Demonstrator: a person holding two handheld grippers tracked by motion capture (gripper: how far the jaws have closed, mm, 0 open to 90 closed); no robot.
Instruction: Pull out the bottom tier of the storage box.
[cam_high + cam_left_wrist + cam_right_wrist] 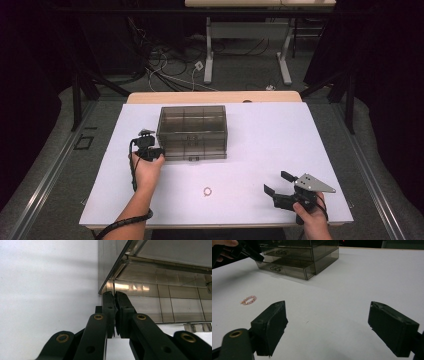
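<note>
The drawer box (192, 131) sits just right of the closed left claw (159, 151), whose tips touch its lower left corner, while the open right claw (276, 183) waits well apart.

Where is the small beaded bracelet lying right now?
In the high view the beaded bracelet lies on the white table, in front of the smoky drawer box, between both hands.

Your high view was dim at the edges, the room around the desk (260, 140) nearly black, while the white top stood evenly lit from above. Shadows fell soft and short. In your left gripper view, glare streaked the smoky drawer box (160, 290), and the near fingers (110, 312) blurred. Your right gripper view was slightly grainy, its foreground soft.
</note>
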